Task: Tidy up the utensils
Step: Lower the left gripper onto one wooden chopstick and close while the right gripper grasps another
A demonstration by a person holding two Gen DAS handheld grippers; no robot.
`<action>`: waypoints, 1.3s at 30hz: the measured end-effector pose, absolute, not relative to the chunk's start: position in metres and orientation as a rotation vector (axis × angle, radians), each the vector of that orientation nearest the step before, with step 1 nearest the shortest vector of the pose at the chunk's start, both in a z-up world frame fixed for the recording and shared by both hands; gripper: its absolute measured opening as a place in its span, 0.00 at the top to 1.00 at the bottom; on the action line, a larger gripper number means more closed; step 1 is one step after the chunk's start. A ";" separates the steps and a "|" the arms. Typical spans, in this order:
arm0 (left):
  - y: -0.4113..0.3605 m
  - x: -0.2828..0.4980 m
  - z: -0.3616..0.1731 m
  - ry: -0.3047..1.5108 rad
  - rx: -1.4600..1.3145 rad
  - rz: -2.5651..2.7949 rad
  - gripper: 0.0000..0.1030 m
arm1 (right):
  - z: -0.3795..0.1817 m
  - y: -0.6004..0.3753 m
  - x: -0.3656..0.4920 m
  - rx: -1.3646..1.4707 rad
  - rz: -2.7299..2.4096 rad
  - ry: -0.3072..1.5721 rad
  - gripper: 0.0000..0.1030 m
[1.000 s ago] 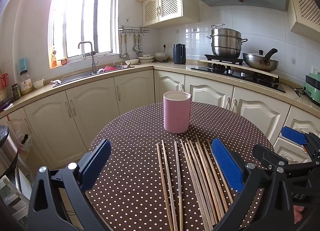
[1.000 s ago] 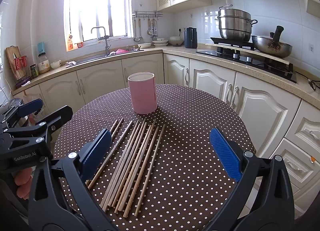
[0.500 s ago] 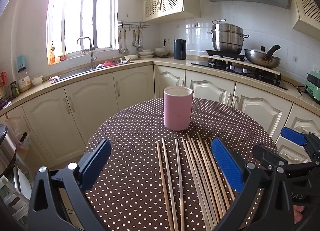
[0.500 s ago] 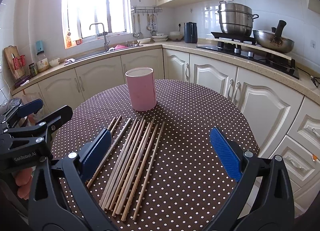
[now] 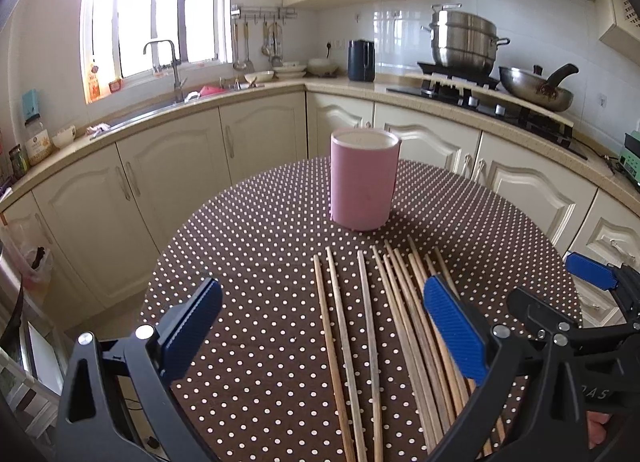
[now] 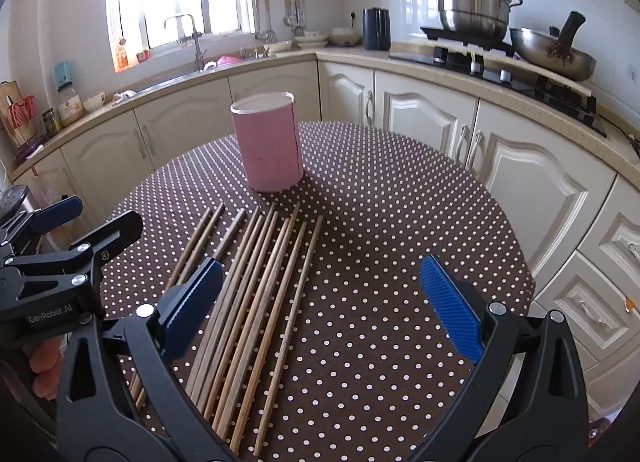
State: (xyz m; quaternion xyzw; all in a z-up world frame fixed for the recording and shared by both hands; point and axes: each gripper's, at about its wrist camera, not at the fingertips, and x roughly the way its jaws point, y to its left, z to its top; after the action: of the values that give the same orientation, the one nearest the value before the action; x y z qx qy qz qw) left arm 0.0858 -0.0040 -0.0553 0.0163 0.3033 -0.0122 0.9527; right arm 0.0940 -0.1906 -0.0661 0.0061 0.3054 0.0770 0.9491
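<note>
Behind your table [image 5: 248, 246] you see a steel steamer pot [image 5: 464, 39] and a wok [image 5: 534, 87] on the stove, a dark kettle [image 5: 361, 60], and a sink faucet [image 5: 168, 61] under the window.

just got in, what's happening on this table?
A person holds a hand-held gripper in each hand over a round polka-dot table. The left hand-held gripper and right hand-held gripper are both open and hold nothing. A row of wooden chopsticks lies flat on the cloth. The pink holder stands upright just beyond their tips. None are picked up yet.
</note>
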 end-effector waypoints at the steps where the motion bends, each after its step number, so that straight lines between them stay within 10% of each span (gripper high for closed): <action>1: -0.003 0.090 -0.059 0.631 0.034 -0.025 0.04 | -0.069 -0.190 0.098 0.012 0.152 0.636 0.06; 32: 0.031 0.167 -0.137 0.940 -0.043 0.098 0.04 | -0.132 -0.192 0.169 -0.031 -0.014 0.915 0.07; 39: 0.024 0.166 -0.133 0.915 -0.017 0.091 0.52 | -0.125 -0.168 0.156 -0.102 0.143 0.872 0.72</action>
State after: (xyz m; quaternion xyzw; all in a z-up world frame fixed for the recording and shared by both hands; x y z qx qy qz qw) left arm 0.1663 0.0235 -0.1334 -0.0080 0.4417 0.0442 0.8960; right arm 0.1560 -0.1677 -0.1246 -0.0495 0.4216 0.0694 0.9028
